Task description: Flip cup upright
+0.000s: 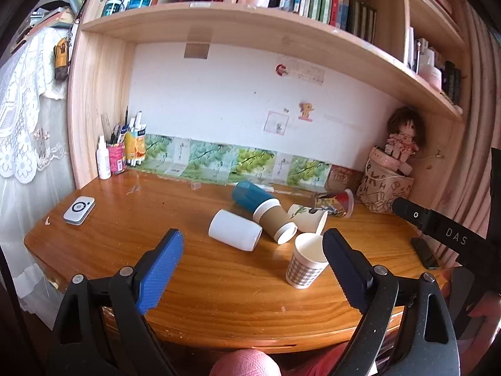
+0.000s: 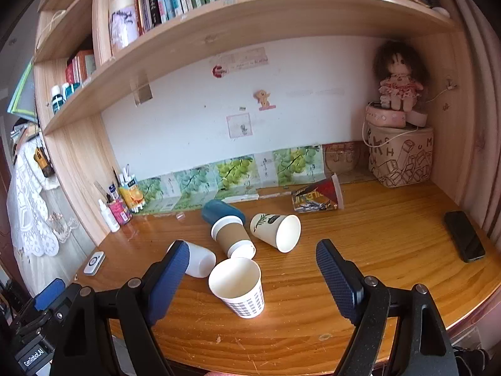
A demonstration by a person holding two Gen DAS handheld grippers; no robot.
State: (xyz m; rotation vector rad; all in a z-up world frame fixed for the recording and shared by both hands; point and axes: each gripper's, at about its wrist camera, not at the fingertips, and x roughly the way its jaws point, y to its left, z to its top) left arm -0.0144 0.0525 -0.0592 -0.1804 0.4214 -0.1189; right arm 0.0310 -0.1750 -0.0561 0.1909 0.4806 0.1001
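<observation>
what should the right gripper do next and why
Probably ease forward toward the leaf-print cup and close on its wall. It lies on its side with its mouth facing the camera, just ahead of the open, empty right gripper. The checked cup already stands upright.
</observation>
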